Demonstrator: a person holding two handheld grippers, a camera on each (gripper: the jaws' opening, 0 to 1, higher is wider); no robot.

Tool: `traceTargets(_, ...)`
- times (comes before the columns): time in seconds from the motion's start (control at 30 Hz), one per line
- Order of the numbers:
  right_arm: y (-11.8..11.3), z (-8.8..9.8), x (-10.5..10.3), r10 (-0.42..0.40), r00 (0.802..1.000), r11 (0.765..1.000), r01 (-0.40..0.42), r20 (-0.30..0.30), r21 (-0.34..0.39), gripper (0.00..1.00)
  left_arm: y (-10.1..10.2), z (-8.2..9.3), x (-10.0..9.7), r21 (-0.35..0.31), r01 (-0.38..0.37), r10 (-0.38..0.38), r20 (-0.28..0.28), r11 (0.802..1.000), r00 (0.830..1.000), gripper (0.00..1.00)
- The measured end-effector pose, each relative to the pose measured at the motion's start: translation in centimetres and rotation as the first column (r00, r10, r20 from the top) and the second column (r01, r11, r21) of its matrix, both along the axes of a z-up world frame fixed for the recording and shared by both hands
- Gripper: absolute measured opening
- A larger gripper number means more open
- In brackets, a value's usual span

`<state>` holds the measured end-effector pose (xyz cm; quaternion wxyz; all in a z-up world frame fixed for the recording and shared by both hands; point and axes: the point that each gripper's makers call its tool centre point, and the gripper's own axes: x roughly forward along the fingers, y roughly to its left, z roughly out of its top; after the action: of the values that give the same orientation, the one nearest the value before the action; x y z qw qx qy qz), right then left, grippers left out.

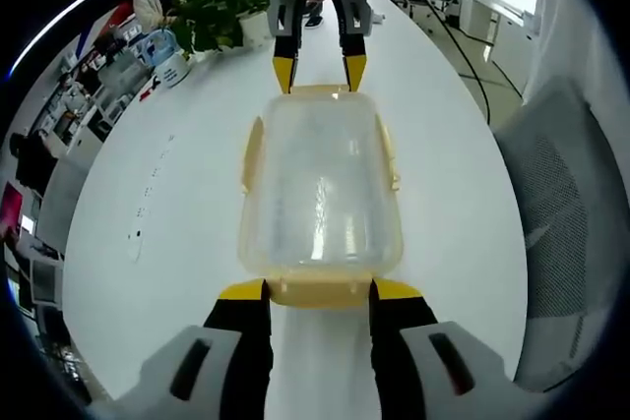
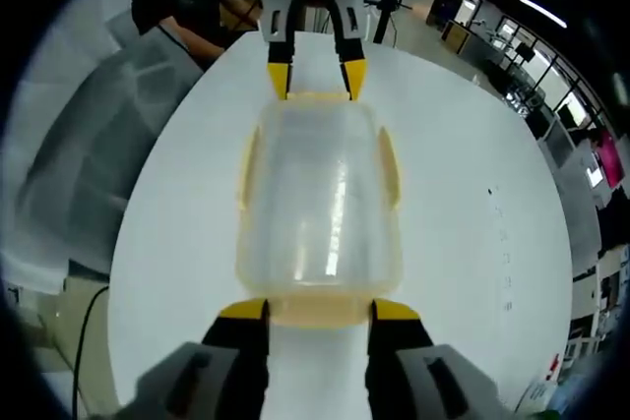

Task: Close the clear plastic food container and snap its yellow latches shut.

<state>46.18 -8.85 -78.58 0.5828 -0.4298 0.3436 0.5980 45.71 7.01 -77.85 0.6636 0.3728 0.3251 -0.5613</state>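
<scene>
The clear plastic food container (image 1: pixel 320 189) sits on the white tabletop (image 1: pixel 167 243) with its lid on, lengthwise between the two grippers. Yellow latches (image 1: pixel 253 150) run along its long sides and at both short ends; whether they are snapped down cannot be told.

In the left gripper view, the left gripper (image 1: pixel 318 292) stands at the container's near end, its yellow-tipped fingers (image 1: pixel 241 291) set apart to either side of the yellow end latch, touching or just beside it. At the far end the right gripper (image 1: pixel 319 74) faces it, its fingers likewise apart and meeting the opposite end latch.

In the right gripper view the layout mirrors: the container (image 2: pixel 320 204) lies ahead, the right gripper (image 2: pixel 319 312) brackets the near end latch (image 2: pixel 317 314) with its fingers spread, and the left gripper (image 2: pixel 317 81) stands at the far end.

Beyond the container, a potted green plant (image 1: pixel 221 2) stands near the tabletop's far edge, and a grey mesh office chair (image 1: pixel 566 204) is beside the tabletop. A person in dark clothing (image 2: pixel 192 2) is behind the far gripper in the right gripper view.
</scene>
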Motion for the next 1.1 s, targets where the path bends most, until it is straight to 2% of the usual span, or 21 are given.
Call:
traceTargets(0.47,-1.3,-0.7,0.2,-0.015,1.000,1.000,0.015,-0.014,-0.005,0.36,-1.3,-0.5,0.4,0.006,0.009,-0.009,-0.003,1.000,1.000,0.37)
traceTargets(1.1,-1.2,-1.6,0.4,-0.021,0.999,1.000,0.022,-0.038,0.006,0.36,-1.2,-1.8,0.6,0.013,0.006,-0.006,-0.036,1.000,0.999,0.37)
